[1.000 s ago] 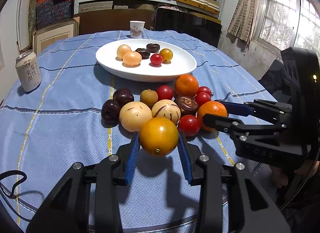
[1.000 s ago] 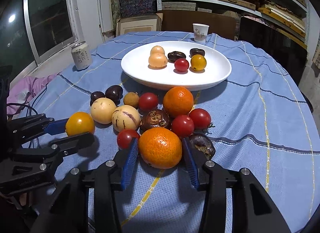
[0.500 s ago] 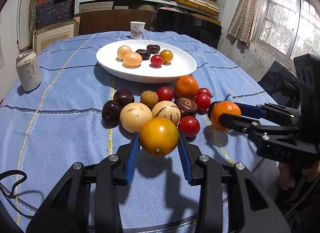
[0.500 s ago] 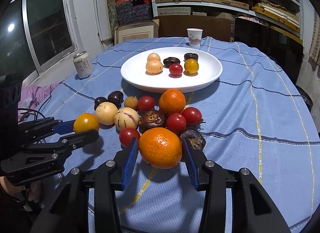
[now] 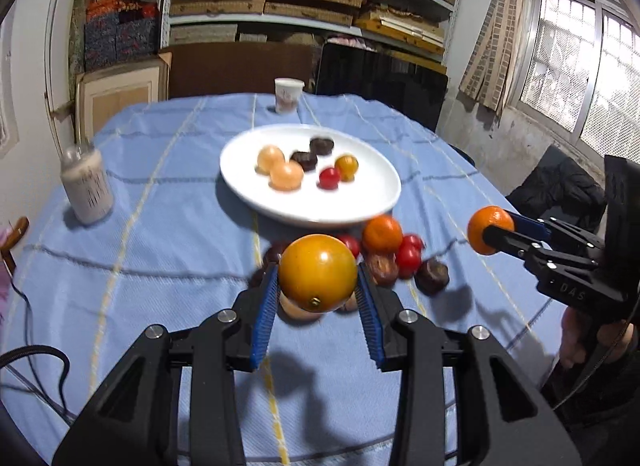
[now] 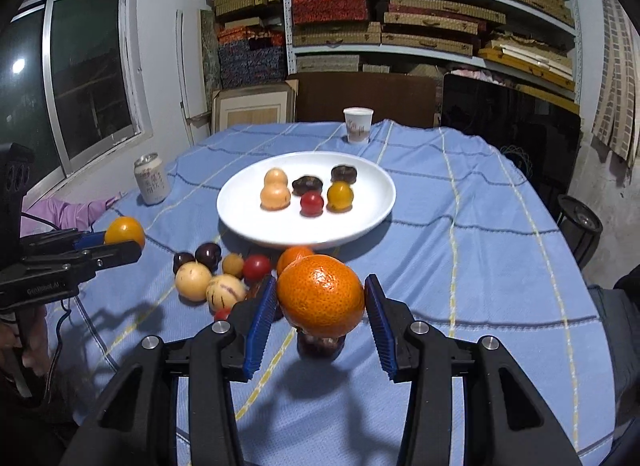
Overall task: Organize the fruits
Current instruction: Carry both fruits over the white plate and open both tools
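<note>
Both fruits ride above the blue tablecloth (image 6: 480,266): the left gripper (image 5: 318,286) pinches a yellow tomato (image 5: 318,273), the right gripper (image 6: 320,304) an orange (image 6: 321,296), each narrowed onto round, likely slick skin. A jolt could roll either out onto the fruit pile (image 6: 216,278) below. The white plate (image 6: 360,221) sits mid-table; the left view is blurred. Shelves of boxes (image 6: 400,25) behind.
</note>
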Action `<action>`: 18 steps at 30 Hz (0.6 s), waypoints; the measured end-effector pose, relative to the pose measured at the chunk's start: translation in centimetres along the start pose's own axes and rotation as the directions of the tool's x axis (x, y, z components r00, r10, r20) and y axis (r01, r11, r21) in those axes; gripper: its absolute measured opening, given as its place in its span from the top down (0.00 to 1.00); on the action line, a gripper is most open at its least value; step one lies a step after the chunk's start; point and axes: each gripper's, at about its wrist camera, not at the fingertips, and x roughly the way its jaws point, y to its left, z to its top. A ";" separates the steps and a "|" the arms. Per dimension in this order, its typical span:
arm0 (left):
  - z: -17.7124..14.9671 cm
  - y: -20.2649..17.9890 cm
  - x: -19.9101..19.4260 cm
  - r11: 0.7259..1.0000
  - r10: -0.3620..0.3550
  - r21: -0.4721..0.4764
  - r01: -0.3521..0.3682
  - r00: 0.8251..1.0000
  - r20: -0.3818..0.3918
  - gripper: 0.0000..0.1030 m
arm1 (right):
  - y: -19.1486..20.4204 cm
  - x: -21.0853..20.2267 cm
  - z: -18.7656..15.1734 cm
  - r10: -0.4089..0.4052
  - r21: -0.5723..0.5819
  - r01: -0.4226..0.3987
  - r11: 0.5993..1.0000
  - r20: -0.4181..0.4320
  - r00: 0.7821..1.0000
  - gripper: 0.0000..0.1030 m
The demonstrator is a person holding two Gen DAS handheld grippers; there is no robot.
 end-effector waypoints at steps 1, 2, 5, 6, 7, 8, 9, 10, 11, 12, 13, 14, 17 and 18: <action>0.5 0.0 0.0 1.000 0.004 0.007 -0.005 1.000 0.004 0.64 | -0.1 -0.1 0.5 -0.003 -0.006 0.003 1.000 0.009 1.000 0.56; 1.2 0.0 0.0 1.000 0.006 0.013 -0.007 1.000 0.006 0.64 | 0.0 -0.2 1.0 -0.007 -0.013 0.008 1.000 0.016 1.000 0.56; 3.4 0.1 0.4 1.000 0.006 0.029 -0.007 1.000 0.019 0.64 | 0.0 -0.3 3.1 -0.018 -0.045 0.019 0.999 0.042 0.999 0.56; 4.2 0.2 0.9 0.999 0.011 0.035 -0.012 1.000 0.020 0.64 | 0.0 -0.1 4.0 -0.018 -0.053 0.021 0.998 0.051 0.999 0.56; 4.7 0.2 1.3 0.999 0.013 0.035 -0.014 1.000 0.017 0.64 | -0.1 0.1 4.7 -0.019 -0.058 0.022 0.998 0.056 0.998 0.56; 5.3 0.4 1.9 0.999 0.012 0.032 -0.012 1.000 0.011 0.64 | -0.3 0.4 5.4 -0.021 -0.059 0.024 0.998 0.060 0.998 0.56; 5.8 0.6 2.7 1.000 0.013 0.028 -0.013 1.000 0.004 0.64 | -0.5 1.1 6.3 -0.019 -0.057 0.023 0.998 0.058 0.998 0.56; 6.3 0.8 3.7 1.000 0.018 0.025 -0.018 1.000 -0.008 0.64 | -0.7 1.6 6.8 -0.016 -0.053 0.019 0.998 0.054 0.998 0.56; 6.7 0.9 4.7 0.999 0.021 0.024 -0.021 1.000 -0.022 0.64 | -1.0 2.4 7.4 -0.013 -0.045 0.015 0.999 0.045 0.999 0.56; 7.1 1.2 5.7 1.000 0.024 0.021 -0.023 0.999 -0.038 0.64 | -1.2 3.3 7.9 -0.009 -0.037 0.010 0.999 0.030 0.999 0.56; 7.3 1.5 7.1 0.999 0.030 0.016 -0.029 0.997 -0.064 0.64 | -1.3 4.3 8.3 -0.002 -0.032 0.003 0.999 0.013 1.000 0.56; 7.6 1.7 8.2 0.999 0.032 0.013 -0.031 0.996 -0.083 0.64 | -1.4 5.0 8.5 0.002 -0.031 -0.002 1.000 0.002 1.000 0.56; 7.9 2.1 11.0 0.999 0.041 0.015 -0.040 0.992 -0.122 0.64 | -1.1 8.0 8.7 0.007 -0.043 -0.009 0.999 -0.038 0.999 0.56; 8.1 2.2 11.8 0.999 0.044 0.016 -0.042 0.990 -0.134 0.64 | -1.1 9.3 8.7 0.012 -0.044 -0.015 0.999 -0.055 0.998 0.56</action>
